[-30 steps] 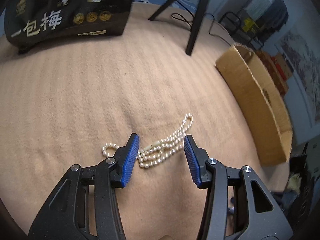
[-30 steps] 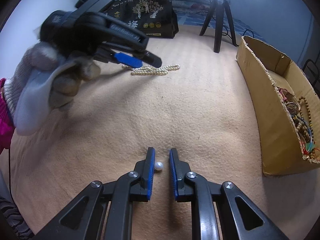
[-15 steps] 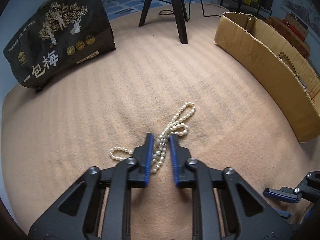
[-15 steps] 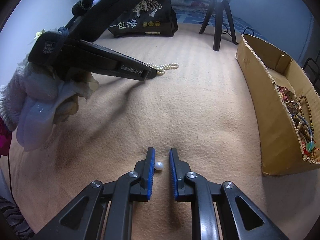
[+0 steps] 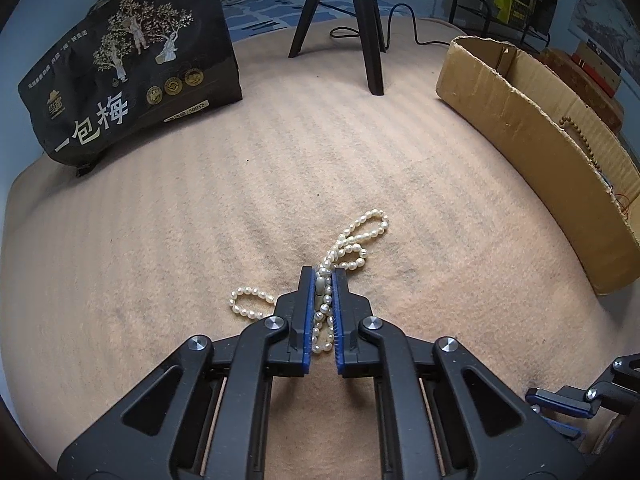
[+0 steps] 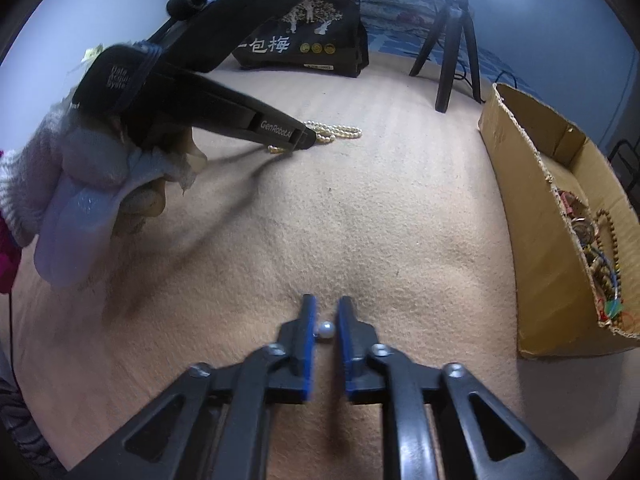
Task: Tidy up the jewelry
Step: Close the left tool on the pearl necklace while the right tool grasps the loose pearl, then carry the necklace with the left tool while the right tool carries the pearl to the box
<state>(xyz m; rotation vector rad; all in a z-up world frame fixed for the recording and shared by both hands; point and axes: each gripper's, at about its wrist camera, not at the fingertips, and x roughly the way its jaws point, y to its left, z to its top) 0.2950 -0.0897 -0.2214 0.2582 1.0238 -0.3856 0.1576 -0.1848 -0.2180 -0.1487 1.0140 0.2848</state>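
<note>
Both fingers closed: left gripper (image 5: 322, 276) on pearl necklace (image 5: 352, 240), right gripper (image 6: 326, 312) seemingly on pearl (image 6: 326, 330).

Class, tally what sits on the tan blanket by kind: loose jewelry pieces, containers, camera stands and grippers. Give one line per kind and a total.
Loose jewelry: 2 (white pearl necklace, single white pearl)
Containers: 2 (open brown cardboard box, black printed bag)
Camera stands: 1 (black tripod)
Grippers: 2 (left gripper, right gripper)
Total: 7
</note>
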